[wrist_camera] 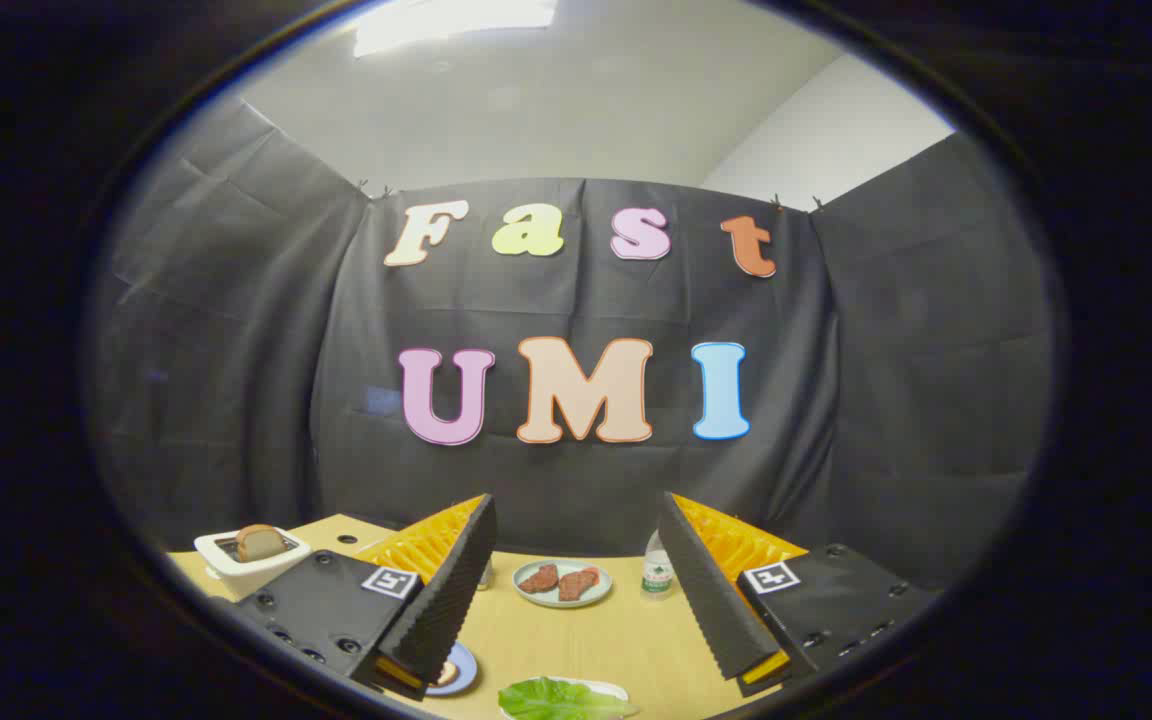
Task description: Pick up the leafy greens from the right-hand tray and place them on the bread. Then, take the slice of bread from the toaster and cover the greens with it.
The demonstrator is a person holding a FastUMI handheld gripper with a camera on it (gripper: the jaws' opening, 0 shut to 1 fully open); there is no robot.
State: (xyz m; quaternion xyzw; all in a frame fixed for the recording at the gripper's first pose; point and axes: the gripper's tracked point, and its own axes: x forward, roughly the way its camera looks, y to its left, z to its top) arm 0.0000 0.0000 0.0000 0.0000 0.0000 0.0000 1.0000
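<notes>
Gripper view shows us our claw (576,590) spread wide over the table (586,640), holding nothing. Between the fingers, low and close to us, lie the greens (561,699) on their tray (608,689). Beyond them, also between the fingers, we see a plate (562,583) with two brown pieces and a bottle (655,570). Past the left finger stands the toaster (251,560) with bread (259,541) sticking up. A small plate (456,672) peeks out beside the left fingertip.

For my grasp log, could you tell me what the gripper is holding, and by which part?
Nothing is held: the gripper is open, its fingers spread with only table between them; the leafy greens lie untouched on their tray.
</notes>
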